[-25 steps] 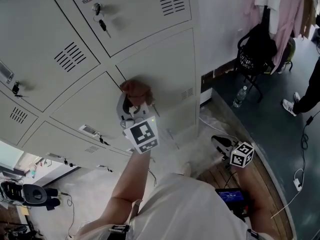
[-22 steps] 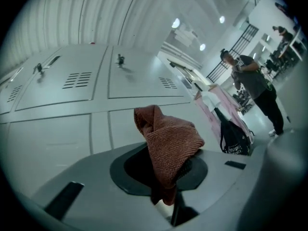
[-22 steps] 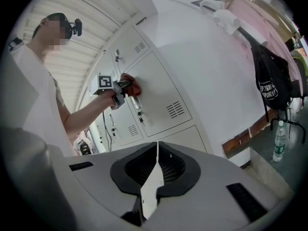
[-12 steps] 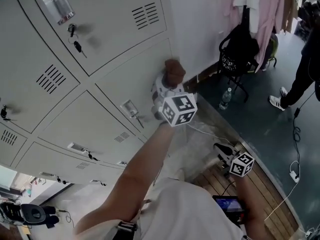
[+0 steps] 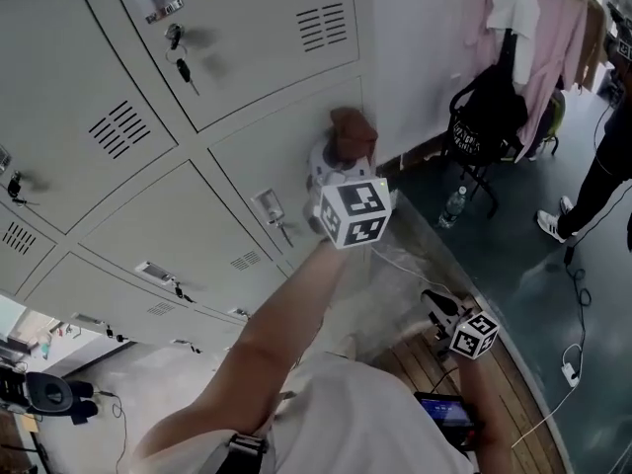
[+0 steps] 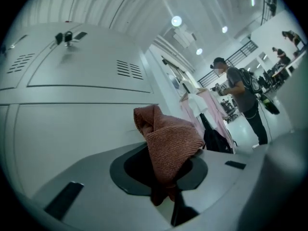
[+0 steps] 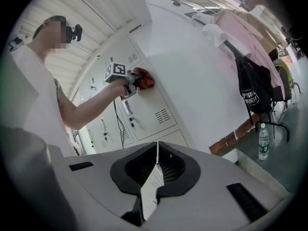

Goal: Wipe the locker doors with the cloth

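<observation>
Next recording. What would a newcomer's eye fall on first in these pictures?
The reddish-brown cloth, clamped in the left gripper and held against a grey locker door at the head view's centre, stands out most. Next come the pink garments hanging above a black bag at the upper right. The right gripper hangs low by the person's side, jaws together and empty.

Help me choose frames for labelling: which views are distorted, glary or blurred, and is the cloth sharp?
Head view: mild wide-angle bowing of the locker doors, even light, the cloth sharp. Left gripper view: strong fisheye with black corners, ceiling lamps blown out, cloth weave crisp. Right gripper view: same fisheye and dark corners, no motion blur, cloth small but clear.
</observation>
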The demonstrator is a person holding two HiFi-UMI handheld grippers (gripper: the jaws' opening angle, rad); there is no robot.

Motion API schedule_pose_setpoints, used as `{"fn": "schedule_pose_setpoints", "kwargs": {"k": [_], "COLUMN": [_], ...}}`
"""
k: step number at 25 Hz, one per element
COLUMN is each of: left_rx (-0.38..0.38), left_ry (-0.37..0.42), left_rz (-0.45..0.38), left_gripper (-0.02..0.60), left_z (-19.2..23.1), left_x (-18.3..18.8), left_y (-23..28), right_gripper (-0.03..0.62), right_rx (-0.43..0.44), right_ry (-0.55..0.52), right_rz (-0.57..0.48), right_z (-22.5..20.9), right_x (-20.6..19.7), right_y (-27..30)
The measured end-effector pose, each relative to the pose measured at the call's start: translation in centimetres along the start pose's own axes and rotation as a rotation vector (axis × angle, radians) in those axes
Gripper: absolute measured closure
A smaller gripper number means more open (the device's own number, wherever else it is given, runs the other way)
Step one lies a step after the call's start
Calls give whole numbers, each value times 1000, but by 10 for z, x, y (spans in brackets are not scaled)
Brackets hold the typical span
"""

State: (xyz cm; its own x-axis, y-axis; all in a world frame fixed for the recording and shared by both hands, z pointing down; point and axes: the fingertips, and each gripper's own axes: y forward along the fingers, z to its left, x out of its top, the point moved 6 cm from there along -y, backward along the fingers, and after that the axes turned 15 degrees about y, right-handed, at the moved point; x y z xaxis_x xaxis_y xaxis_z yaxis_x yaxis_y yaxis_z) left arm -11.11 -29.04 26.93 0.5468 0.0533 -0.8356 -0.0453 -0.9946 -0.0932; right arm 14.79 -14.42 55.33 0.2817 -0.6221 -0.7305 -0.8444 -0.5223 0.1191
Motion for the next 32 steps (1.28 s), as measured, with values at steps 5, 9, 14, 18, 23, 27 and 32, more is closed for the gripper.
{"fn": "schedule_pose_setpoints", "kwargs": {"k": [5,9,14,18,23,27,32], "left_rx": [118,229,407,454,381,243,107], "left_ry": [-71,-27,80,125,241,385,642], "left_rz": [22,52,80,25,-40,-68,-88], "left_gripper": [511,511,511,511,511,511,511], "left_z": [67,112,153,162,122,74,16], "left_x": [-22,-43,-58,-33,2,33,69], "left_y": [-59,-104,-143,-131,-84,-33,23], "right_gripper": [576,576,576,576,576,576,576], "right_rx": [61,108,145,153,129,78,13], "right_ry": [-21,-33,-42,-40,-30,-11,16], "right_rz": [51,94,134,133,96,38,-21], "right_z": [6,13,17,19,16,6,-3], "right_x": [1,-1,-6,-8,-9,-5,-5], "right_y": [24,42,56,59,48,25,-3]}}
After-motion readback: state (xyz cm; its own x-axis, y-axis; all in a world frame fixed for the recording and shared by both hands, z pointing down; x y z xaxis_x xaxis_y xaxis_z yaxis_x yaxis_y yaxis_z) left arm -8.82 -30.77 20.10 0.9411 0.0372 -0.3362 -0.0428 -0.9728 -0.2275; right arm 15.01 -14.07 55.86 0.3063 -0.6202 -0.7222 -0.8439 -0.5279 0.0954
